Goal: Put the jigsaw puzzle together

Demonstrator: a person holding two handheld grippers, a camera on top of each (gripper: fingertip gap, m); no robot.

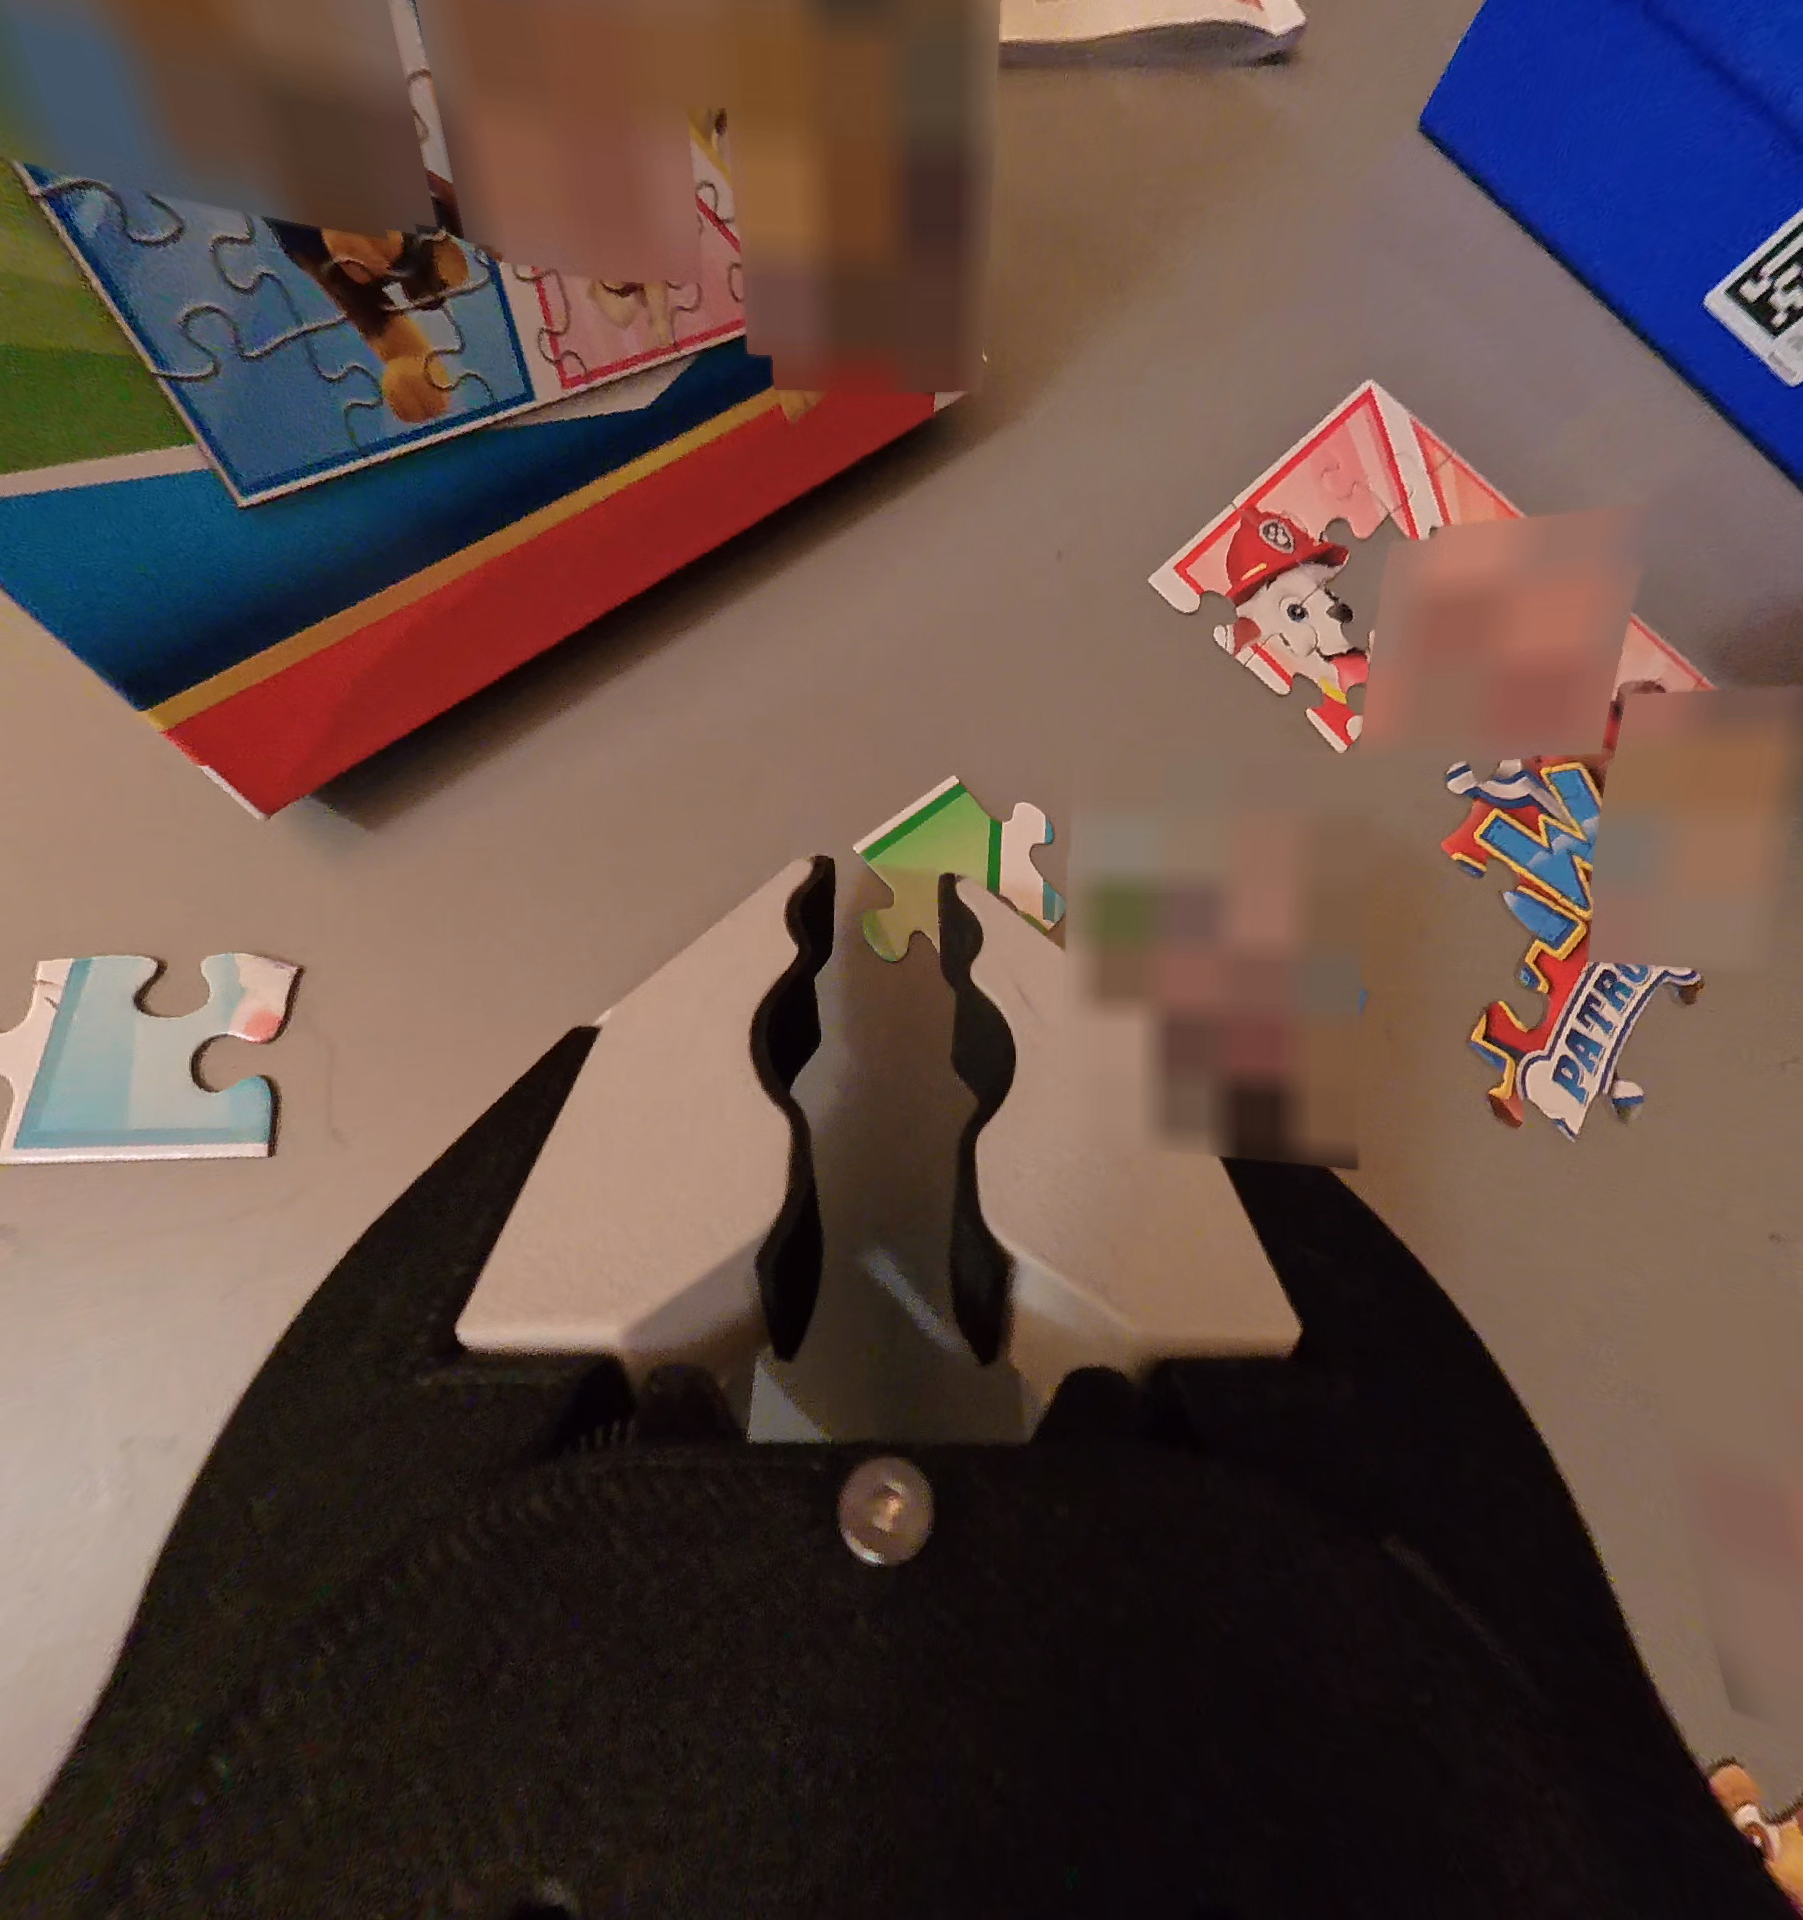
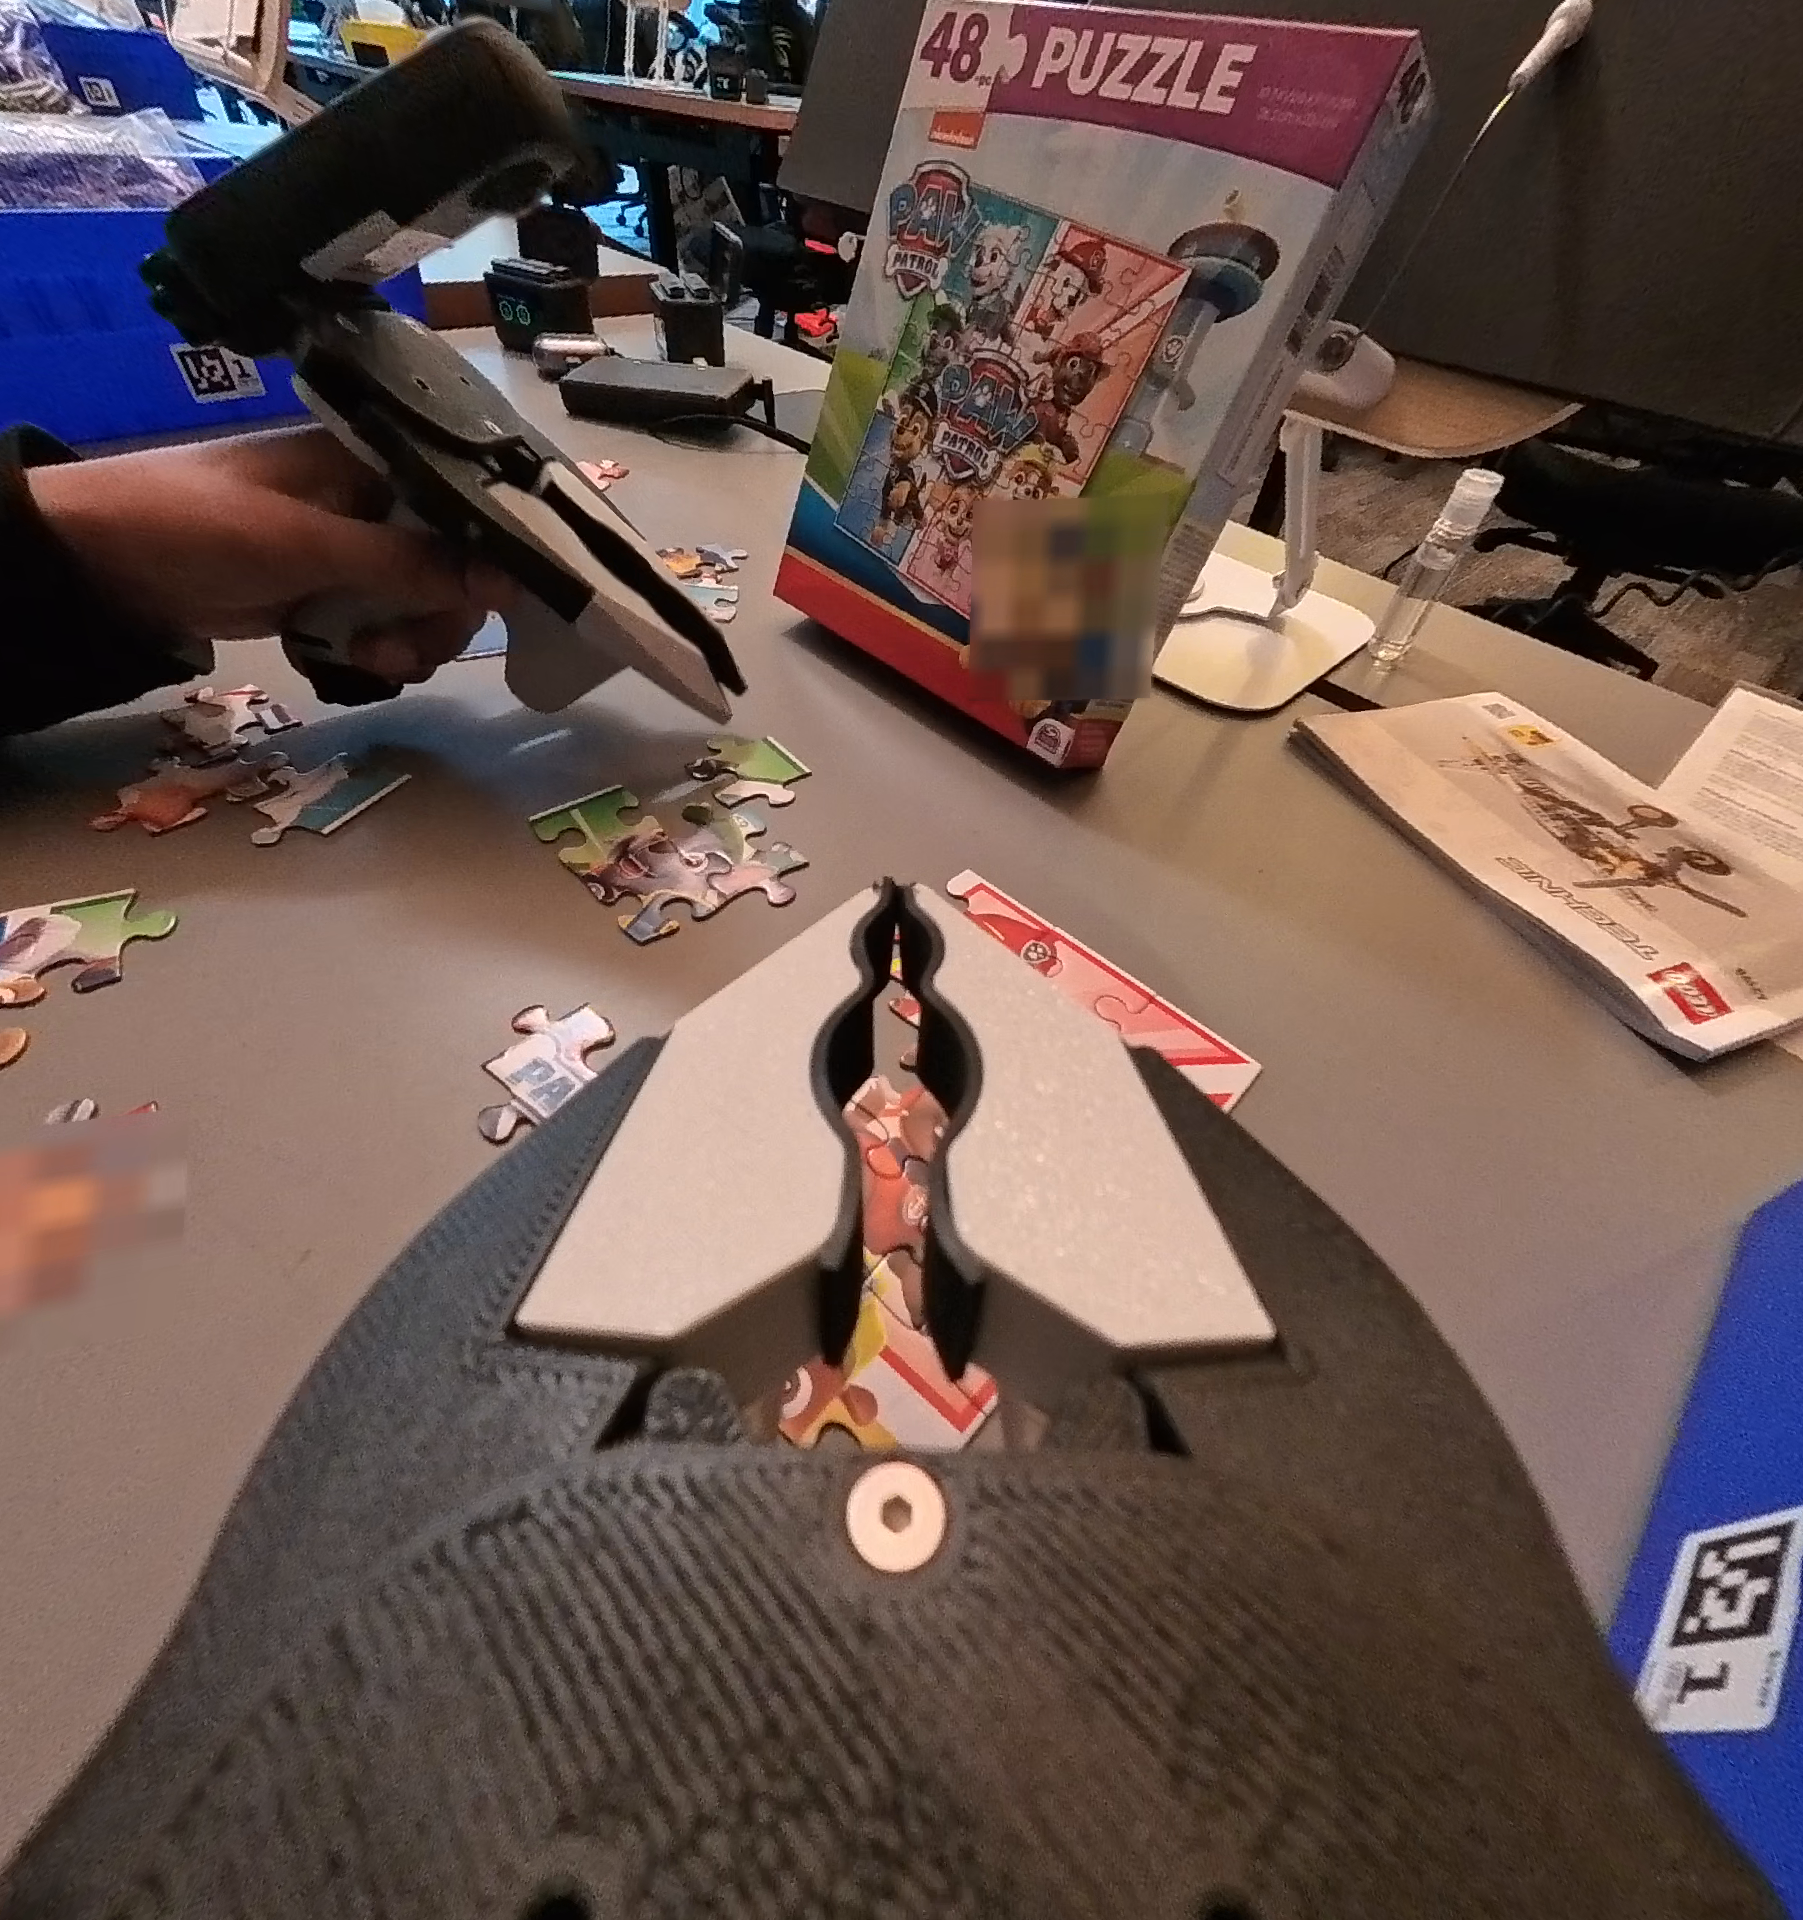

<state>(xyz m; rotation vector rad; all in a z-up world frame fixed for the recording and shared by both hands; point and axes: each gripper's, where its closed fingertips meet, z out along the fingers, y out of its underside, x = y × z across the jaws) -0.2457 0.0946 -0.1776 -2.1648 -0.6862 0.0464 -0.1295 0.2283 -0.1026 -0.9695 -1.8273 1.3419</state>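
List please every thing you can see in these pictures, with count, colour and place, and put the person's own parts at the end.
Table: one, grey, under everything.
Puzzle box: one, multicoloured, upright at the far side.
Green puzzle piece: one, flat on the table, just ahead of the left tips.
Red-bordered joined pieces: one group, under the right tongs.
Loose pieces: several, scattered at the left.
Booklet: one, white, at the right.
Blue bin: one, table edge.
Hand: one, gripping the left tongs.
Left tongs: slightly apart, holding nothing.
Right tongs: closed, empty.

Printed writing and coded markers on several things on a grey table.
A standing puzzle box (image 2: 1105, 343), loose logo pieces (image 1: 1562, 977), an open booklet (image 2: 1603, 873) and loose sheet (image 2: 1780, 790) carry print; blue bins (image 1: 1655, 197) bear square black-and-white marker labels (image 1: 1785, 296).
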